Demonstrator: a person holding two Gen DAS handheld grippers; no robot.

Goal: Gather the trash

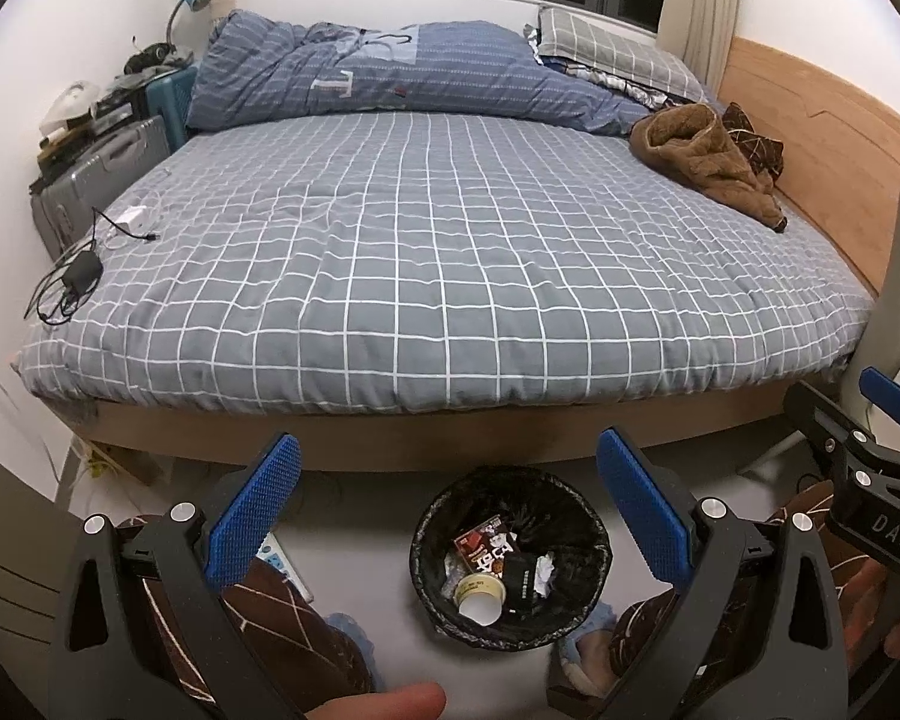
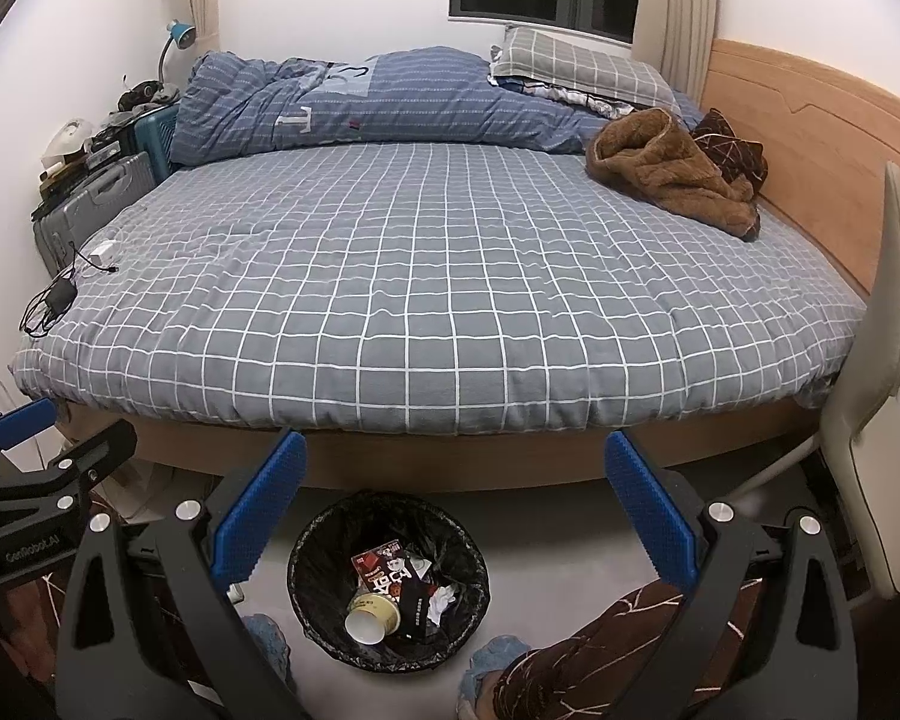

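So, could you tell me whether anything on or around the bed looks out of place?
Nothing is spilled. The crumpled brown fleece garment lies heaped by the wooden headboard, and a black charger with tangled cables sits at the checked bedcover's far-left edge.

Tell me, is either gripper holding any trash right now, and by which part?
Nothing is held. The left gripper and right gripper are both open and empty above the trash bin.

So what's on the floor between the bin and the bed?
Nothing. In both wrist views the strip of grey floor between the black trash bin and the bed's wooden base looks bare. The paper cup and wrappers sit inside the bin.
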